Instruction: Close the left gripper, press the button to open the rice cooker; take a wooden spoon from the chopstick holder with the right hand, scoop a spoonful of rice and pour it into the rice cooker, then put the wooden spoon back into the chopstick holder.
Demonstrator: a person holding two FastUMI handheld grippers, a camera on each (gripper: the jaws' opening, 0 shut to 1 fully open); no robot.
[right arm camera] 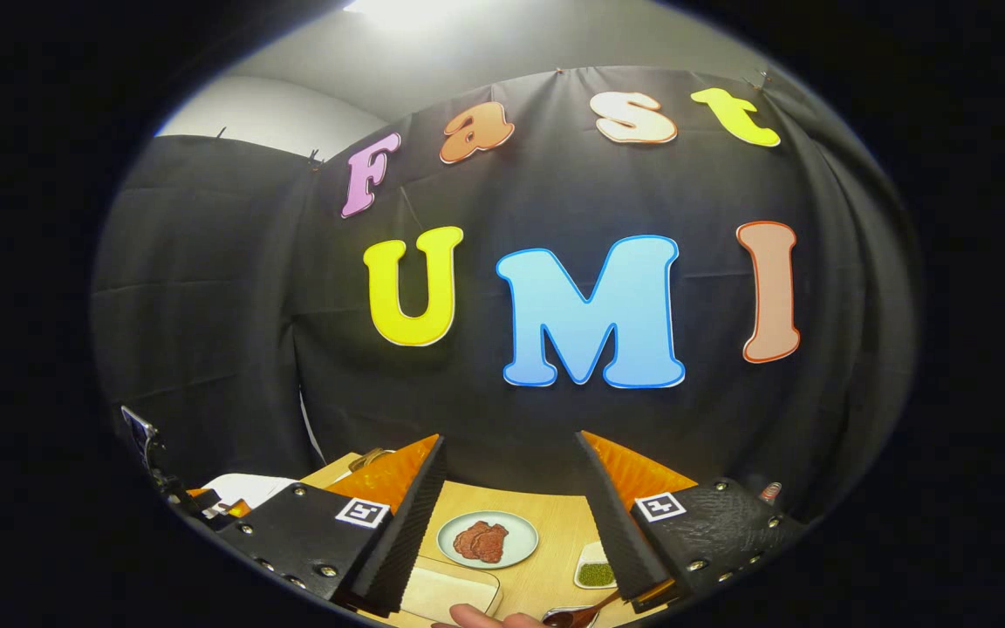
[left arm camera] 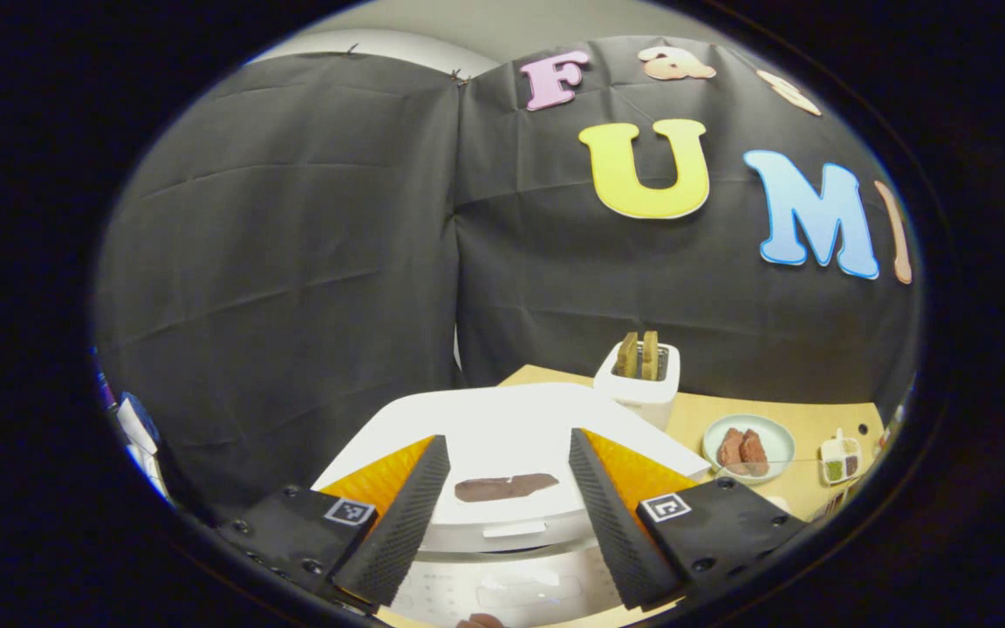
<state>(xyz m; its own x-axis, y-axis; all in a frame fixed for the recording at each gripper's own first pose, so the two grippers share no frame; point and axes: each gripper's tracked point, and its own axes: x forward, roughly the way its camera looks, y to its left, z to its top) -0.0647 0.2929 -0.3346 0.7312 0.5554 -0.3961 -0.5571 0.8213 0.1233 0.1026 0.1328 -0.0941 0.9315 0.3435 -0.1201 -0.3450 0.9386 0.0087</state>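
Looking ahead: left gripper [left arm camera: 509, 515] has its fingers wide apart with nothing between them; they must come together before the press.
Cooker: white rice cooker [left arm camera: 511, 436] sits right under and in front of the left fingers, lid down, so it looks not yet opened.
Button: a pale bar at the lid's front edge [left arm camera: 513, 529] lies between the two fingers and a bit below; I think this is the button, but I cannot be sure.
Way to go: forward and down, a short push.
Nearer hand: left one, by far.
Right gripper [right arm camera: 511, 523]: fingers wide apart too, holding nothing, up above the desk [right arm camera: 555, 532].
Spoon: a brown spoon tip [right arm camera: 577, 615] peeks in at the bottom edge, just beside a fingertip of a hand [right arm camera: 476, 617]; I cannot see the holder.
Around the cooker: toaster [left arm camera: 639, 379] behind it, plate of meat [left arm camera: 748, 447] to the side, small green-bean dish [right arm camera: 596, 571] near the right fingers.
In the way: nothing I can see stands between the left fingers and the bar.
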